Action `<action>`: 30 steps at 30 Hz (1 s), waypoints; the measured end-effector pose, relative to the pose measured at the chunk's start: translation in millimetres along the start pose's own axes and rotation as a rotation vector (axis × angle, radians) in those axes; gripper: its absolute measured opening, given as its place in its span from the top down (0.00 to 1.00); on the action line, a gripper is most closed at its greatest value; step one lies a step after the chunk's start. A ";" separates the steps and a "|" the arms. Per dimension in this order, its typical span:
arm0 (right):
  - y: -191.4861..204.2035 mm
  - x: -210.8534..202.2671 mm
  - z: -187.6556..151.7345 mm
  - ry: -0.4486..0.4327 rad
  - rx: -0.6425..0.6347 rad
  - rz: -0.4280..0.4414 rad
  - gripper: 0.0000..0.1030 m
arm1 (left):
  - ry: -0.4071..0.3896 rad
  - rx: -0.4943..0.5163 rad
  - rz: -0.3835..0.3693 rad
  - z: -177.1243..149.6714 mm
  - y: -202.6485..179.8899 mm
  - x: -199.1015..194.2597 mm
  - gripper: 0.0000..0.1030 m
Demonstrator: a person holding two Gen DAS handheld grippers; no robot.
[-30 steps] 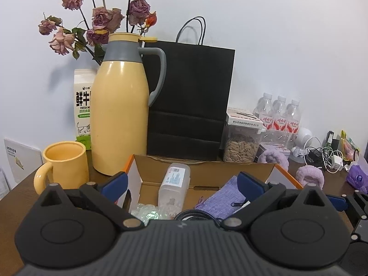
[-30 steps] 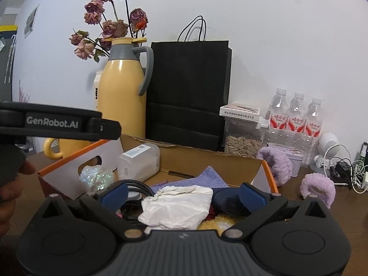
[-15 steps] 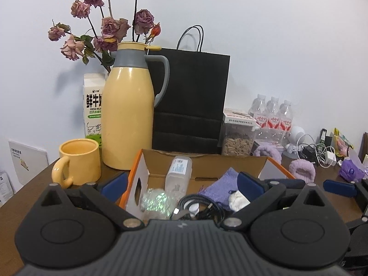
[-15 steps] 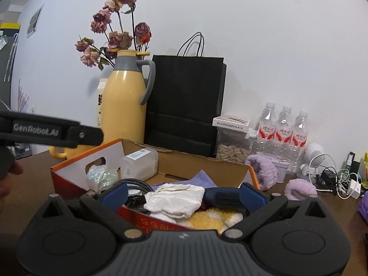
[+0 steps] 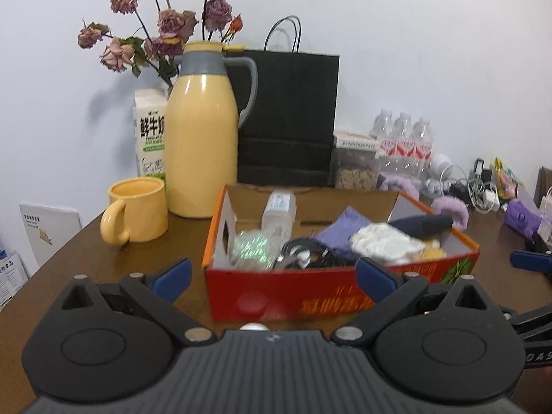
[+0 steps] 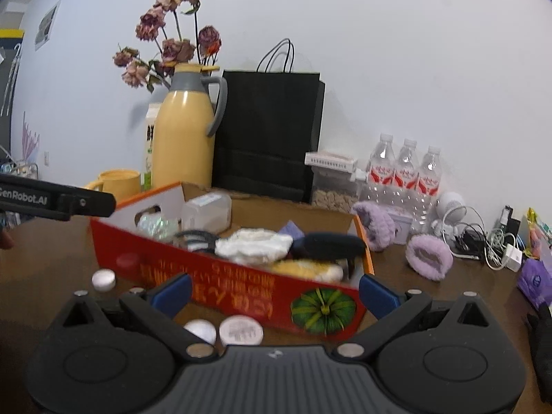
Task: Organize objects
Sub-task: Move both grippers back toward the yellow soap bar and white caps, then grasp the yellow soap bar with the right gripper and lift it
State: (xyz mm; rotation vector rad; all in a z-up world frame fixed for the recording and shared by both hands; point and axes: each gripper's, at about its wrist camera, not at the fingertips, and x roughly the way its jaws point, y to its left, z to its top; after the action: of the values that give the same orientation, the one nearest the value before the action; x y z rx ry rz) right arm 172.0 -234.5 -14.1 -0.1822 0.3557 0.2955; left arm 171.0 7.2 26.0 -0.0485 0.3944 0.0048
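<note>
A red-and-orange cardboard box [image 5: 310,296] sits mid-table, filled with a clear plastic bottle [image 5: 279,208], a shiny wrapper, a black cable [image 5: 303,248], a purple cloth, a white cloth [image 5: 386,243] and a dark item. My left gripper [image 5: 274,276] hangs open just before the box's red front, holding nothing. In the right wrist view the box [image 6: 220,286] shows a pumpkin print, and my right gripper [image 6: 275,295] is open and empty near its front corner. Three small round pieces lie before the box: a white cap [image 6: 103,279], a pale ball [image 6: 201,331] and a round tin [image 6: 240,331].
Behind the box stand a yellow thermos [image 5: 201,138], a yellow mug [image 5: 136,210], a milk carton, dried roses, a black paper bag [image 5: 289,120], a seed jar and three water bottles [image 6: 403,176]. Purple fluffy bands [image 6: 429,257], cables and chargers crowd the right side.
Both grippers have drawn back from over the box toward the table's near side. The box's red front and the small round pieces now show. Both stayed open.
</note>
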 end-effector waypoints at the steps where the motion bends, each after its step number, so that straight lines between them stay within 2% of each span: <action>1: -0.8 -1.4 -3.4 0.011 -0.001 0.000 0.00 | 0.006 0.002 0.003 -2.4 1.9 -0.5 0.00; 9: -3.7 0.8 -26.1 0.121 -0.016 -0.005 0.00 | 0.063 -0.013 0.027 -17.7 17.3 3.1 0.00; 17: 9.9 19.0 -31.9 0.205 -0.011 0.035 0.02 | 0.123 -0.024 0.024 -28.3 23.8 12.2 0.00; 20: 13.0 30.2 -31.2 0.241 0.005 0.058 0.11 | 0.139 -0.030 0.022 -31.7 25.8 14.9 0.00; 22: 13.1 37.8 -30.5 0.268 0.029 0.079 0.32 | 0.150 -0.037 0.018 -33.7 27.5 16.7 0.00; 26: 8.6 45.1 -28.8 0.272 0.093 0.107 0.43 | 0.169 -0.046 0.015 -35.2 29.6 19.8 0.00; 28: 7.7 46.6 -27.5 0.267 0.108 0.105 0.61 | 0.167 -0.050 0.015 -35.3 30.7 19.5 0.00; 30: 7.7 47.9 -26.6 0.264 0.108 0.110 0.70 | 0.164 -0.051 0.015 -35.6 31.1 18.9 0.00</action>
State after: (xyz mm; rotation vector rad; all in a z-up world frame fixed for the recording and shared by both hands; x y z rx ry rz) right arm 204.1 -221.2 -57.2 -0.0951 0.6433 0.3606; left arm 174.4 36.5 -15.5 -0.0966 0.5590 0.0255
